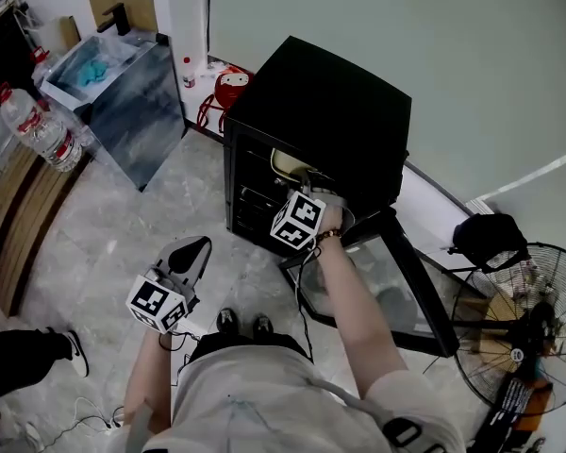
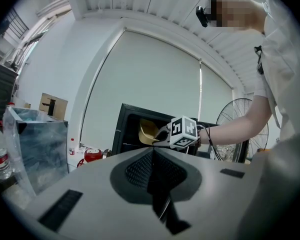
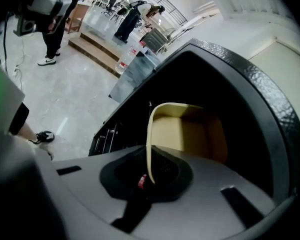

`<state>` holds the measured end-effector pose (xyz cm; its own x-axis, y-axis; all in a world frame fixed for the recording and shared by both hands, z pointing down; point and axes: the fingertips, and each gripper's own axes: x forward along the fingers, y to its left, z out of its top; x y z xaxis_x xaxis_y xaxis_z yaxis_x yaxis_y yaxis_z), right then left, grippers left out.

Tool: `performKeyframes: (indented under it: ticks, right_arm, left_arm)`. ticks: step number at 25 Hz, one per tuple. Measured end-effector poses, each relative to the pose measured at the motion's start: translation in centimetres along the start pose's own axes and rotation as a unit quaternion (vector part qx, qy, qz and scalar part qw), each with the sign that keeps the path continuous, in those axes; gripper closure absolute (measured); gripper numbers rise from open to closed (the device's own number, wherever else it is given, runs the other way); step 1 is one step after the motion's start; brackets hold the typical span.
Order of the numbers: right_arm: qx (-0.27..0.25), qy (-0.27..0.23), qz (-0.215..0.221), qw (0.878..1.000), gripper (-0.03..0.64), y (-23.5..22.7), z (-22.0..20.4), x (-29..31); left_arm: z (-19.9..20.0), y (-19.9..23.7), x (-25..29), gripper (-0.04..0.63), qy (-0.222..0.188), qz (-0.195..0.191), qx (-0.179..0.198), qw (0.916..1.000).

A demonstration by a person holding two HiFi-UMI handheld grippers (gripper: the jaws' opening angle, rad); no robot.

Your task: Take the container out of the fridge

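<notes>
A small black fridge (image 1: 330, 111) stands on the floor with its glass door (image 1: 396, 272) swung open toward me. Inside, on an upper shelf, sits a cream container (image 1: 288, 163). My right gripper (image 1: 307, 179) reaches into the opening. In the right gripper view the container's (image 3: 185, 131) thin rim runs down between the jaws, and the right gripper (image 3: 149, 171) is shut on that rim. My left gripper (image 1: 196, 248) hangs low in front of the fridge, away from it. Its jaws meet with nothing in them, and the left gripper (image 2: 152, 151) points toward the container (image 2: 147, 130).
A standing fan (image 1: 519, 338) is at the right, beside the open door. A grey cabinet (image 1: 123, 92) and water bottles (image 1: 38, 125) stand at the left, with a red object (image 1: 231, 88) behind the fridge. Another person's shoe (image 1: 71, 347) is at the far left.
</notes>
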<state>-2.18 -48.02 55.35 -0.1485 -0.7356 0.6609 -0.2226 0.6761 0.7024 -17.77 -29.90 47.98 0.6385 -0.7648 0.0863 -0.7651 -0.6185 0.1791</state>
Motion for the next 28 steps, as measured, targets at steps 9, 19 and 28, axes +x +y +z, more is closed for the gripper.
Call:
performKeyframes:
  ticks: [9, 19, 28]
  right_arm:
    - [0.087, -0.109, 0.085, 0.987, 0.594, 4.5, 2.5, -7.6]
    - [0.23, -0.236, 0.22, 0.918, 0.597, 10.7, 3.6, -15.1]
    - [0.278, -0.281, 0.221, 0.892, 0.599, 11.1, 4.1, -17.0]
  left_arm:
    - [0.5, -0.5, 0.7, 0.588, -0.008, -0.013, 0.006, 0.9999]
    - [0.7, -1.4, 2.1, 0.588, -0.018, -0.026, 0.012, 0.9994]
    - [1.2, -2.5, 3.1, 0.588, -0.018, -0.038, 0.019, 0.9989]
